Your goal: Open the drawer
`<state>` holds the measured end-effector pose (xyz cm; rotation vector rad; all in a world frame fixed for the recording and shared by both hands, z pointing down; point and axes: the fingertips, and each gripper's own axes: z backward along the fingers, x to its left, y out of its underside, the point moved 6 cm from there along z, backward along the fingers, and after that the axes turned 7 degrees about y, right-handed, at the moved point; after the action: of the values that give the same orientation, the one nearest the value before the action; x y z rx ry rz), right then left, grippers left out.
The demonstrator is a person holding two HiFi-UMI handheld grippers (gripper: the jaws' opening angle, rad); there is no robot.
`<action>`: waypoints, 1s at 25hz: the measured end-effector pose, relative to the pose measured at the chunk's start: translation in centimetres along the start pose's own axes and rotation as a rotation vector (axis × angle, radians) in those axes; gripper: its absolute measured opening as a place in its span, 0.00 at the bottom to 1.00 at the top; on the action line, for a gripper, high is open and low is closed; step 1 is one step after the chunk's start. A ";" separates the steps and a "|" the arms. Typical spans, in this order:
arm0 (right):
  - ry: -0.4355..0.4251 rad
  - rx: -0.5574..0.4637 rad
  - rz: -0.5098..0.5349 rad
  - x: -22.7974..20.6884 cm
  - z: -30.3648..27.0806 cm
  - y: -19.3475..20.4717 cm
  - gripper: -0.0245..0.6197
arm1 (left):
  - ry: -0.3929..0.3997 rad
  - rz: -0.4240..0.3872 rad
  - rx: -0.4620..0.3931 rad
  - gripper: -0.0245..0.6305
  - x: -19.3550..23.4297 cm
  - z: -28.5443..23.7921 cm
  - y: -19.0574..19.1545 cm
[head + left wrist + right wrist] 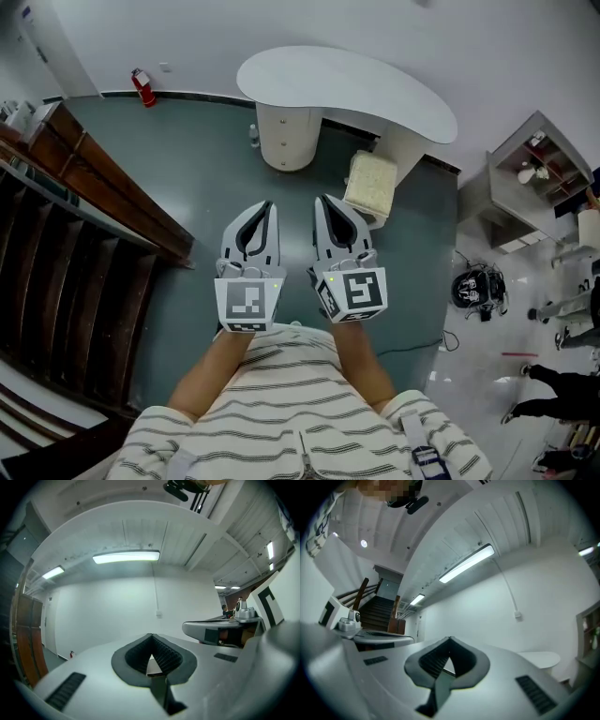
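Held side by side in front of a striped shirt (281, 394), pointing out over a grey-green floor (202, 173): grey-and-white left gripper (265, 208) and matching right gripper (324, 201), each with a square-marker cube at its back. Close to each other but not touching. In the left gripper view, ribbed black pads (164, 654) drawn together to a point at the tip, nothing caught between; closed and empty. Same in the right gripper view (450, 641): tips met, only a small gap behind them, nothing held. Ahead of both, well apart from them, a white kidney-shaped tabletop (347, 89) against the white wall. Under its left end, a rounded white pedestal with drawers (285, 136), fronts marked by faint horizontal seams and lying flush, so not pulled out. Just beside the pedestal on the right, a cream square cushion-like block (371, 184) by the table's other leg. Far left, a dark wooden staircase (66, 253); by the wall, a red fire extinguisher (143, 89). To the right, an open white shelf unit (530, 183) and a black rounded object (476, 287) on glossy flooring.
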<state>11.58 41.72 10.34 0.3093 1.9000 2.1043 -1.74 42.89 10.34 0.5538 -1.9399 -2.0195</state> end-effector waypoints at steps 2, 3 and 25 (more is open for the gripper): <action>-0.003 0.003 -0.012 -0.8 0.3 0.3 0.06 | -0.011 -0.006 0.013 0.05 -0.8 0.1 0.3; -0.005 0.007 -0.021 -1.1 0.3 0.4 0.06 | -0.018 -0.006 0.019 0.05 -1.0 0.2 0.4; -0.001 0.047 -0.035 -5.1 -6.3 3.9 0.06 | -0.071 0.042 0.038 0.05 1.9 -6.7 3.8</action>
<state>13.92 33.73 13.68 0.2857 1.9422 2.0394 -0.58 35.87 13.84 0.4516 -2.0178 -2.0059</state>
